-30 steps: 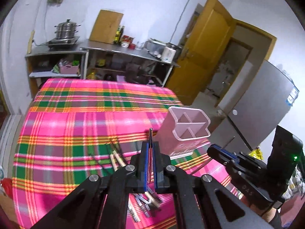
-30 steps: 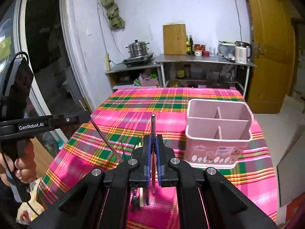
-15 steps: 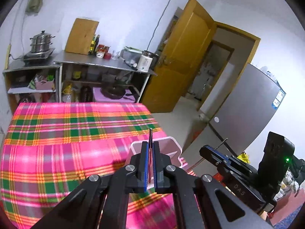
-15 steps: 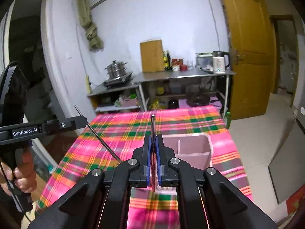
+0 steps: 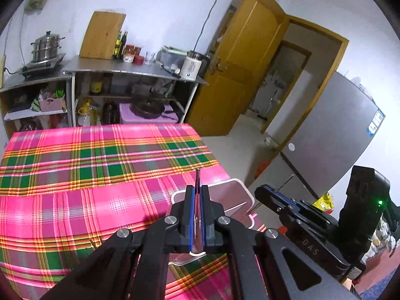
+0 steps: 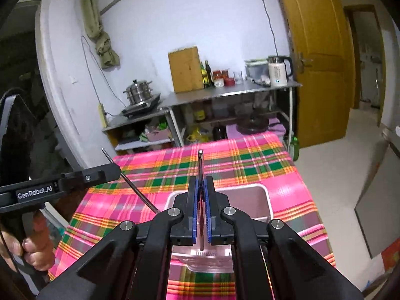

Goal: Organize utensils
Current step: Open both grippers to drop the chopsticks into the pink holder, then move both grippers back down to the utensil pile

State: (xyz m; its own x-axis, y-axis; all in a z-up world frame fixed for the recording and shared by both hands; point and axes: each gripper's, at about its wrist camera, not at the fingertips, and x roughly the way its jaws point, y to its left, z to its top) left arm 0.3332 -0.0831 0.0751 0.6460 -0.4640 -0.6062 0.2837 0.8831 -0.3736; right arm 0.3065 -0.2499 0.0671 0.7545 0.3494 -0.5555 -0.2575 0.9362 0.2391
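Note:
A pale pink utensil holder [image 5: 235, 197] stands on the plaid table, also in the right wrist view [image 6: 252, 200]. My left gripper [image 5: 197, 195] is shut on a thin metal chopstick [image 5: 197, 175] and hangs above the holder's left side; from the right wrist view it shows at the left [image 6: 110, 170] with the chopstick [image 6: 130, 182] slanting down toward the holder. My right gripper [image 6: 202, 187] is shut on another metal chopstick [image 6: 200, 162], right over the holder. In the left wrist view the right gripper [image 5: 265, 192] sits beside the holder's right rim.
The pink-green plaid tablecloth [image 5: 87, 175] covers the table, whose right edge [image 6: 307, 192] lies just past the holder. A steel shelf [image 6: 225, 92] with a pot, cutting board, bottles and kettle stands behind. A yellow door [image 5: 245, 62] and a grey fridge [image 5: 337, 137] are to the right.
Both grippers, each with its chopstick, have risen and moved over the holder, which now lies partly hidden under the fingers. The loose utensils on the cloth have dropped out of view.

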